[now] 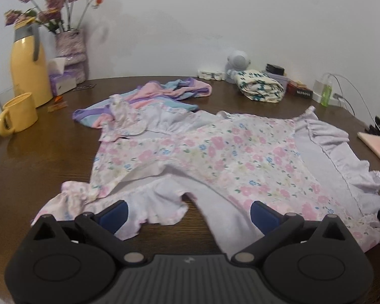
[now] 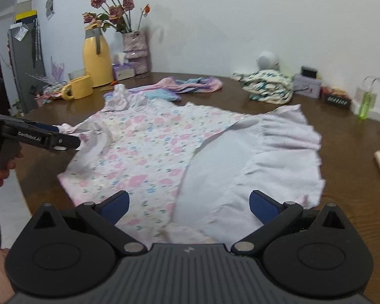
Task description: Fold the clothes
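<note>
Left gripper (image 1: pixel 188 211) has jaws spread wide, nothing pinched; its blue pads (image 1: pixel 262 214) hang just over the near hem of the floral dress (image 1: pixel 215 152). Right gripper (image 2: pixel 188 204) is spread wide too, empty, above the near edge of the same dress. In the right wrist view the left gripper shows from the side, at the dress's left sleeve, with a hand (image 2: pixel 1 162) on its handle.

The dress lies flat on the brown table (image 1: pixel 50 157), its white ruffle (image 1: pixel 342 152) to the right. Behind the dress, touching it, is a pink-blue-purple garment (image 1: pixel 164 93). Further behind the dress, right, a green-flower bundle (image 1: pixel 261 86). Left of the dress, well apart: yellow mug (image 1: pixel 17 115), yellow thermos (image 1: pixel 27 68), flower vase (image 1: pixel 71 50).
</note>
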A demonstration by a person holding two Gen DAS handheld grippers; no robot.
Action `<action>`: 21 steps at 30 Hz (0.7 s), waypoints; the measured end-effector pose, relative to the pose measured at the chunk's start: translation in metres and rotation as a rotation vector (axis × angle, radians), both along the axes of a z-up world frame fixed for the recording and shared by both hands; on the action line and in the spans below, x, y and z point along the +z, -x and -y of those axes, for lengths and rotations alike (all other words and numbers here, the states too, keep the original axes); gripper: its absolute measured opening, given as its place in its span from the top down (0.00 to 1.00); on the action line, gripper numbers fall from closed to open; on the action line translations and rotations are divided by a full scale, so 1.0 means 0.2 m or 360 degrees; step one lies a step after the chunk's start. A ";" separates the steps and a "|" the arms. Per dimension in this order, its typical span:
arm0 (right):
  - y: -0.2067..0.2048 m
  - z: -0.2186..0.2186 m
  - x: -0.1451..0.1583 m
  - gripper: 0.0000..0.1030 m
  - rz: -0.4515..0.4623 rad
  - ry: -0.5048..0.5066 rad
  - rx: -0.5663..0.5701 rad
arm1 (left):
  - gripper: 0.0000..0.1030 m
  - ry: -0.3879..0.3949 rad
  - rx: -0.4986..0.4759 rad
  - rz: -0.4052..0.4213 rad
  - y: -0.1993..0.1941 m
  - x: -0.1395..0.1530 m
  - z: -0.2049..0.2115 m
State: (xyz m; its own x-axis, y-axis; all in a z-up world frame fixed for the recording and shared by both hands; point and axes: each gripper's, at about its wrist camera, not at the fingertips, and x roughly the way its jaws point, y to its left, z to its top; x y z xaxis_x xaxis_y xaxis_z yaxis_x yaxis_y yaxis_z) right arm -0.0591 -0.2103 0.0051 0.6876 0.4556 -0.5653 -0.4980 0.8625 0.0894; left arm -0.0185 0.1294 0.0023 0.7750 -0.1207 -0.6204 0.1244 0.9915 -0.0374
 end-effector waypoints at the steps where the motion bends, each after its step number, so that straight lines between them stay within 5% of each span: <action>1: 0.00 -0.01 -0.01 0.00 -0.0015 -0.0012 0.0009 | 0.00 0.0002 0.0003 0.0008 0.01 0.00 -0.01; 7: -0.02 -0.07 -0.03 0.00 -0.0037 0.0060 -0.0009 | 0.11 -0.0073 -0.0002 0.0046 -0.02 0.01 -0.08; 12: -0.03 -0.11 -0.07 0.01 -0.0064 0.0145 0.0012 | 0.42 -0.0151 -0.0061 0.0004 -0.13 -0.05 -0.09; 21: -0.06 -0.10 -0.15 0.01 -0.0182 0.0227 0.0007 | 0.66 -0.0309 -0.0250 -0.0067 -0.27 -0.12 -0.04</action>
State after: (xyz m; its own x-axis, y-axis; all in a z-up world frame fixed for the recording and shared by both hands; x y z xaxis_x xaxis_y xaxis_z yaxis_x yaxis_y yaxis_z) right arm -0.0475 -0.1897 -0.0249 0.6135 0.3681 -0.6987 -0.4953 0.8684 0.0227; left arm 0.0347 0.1378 -0.0216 0.7292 -0.1132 -0.6749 0.2800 0.9492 0.1434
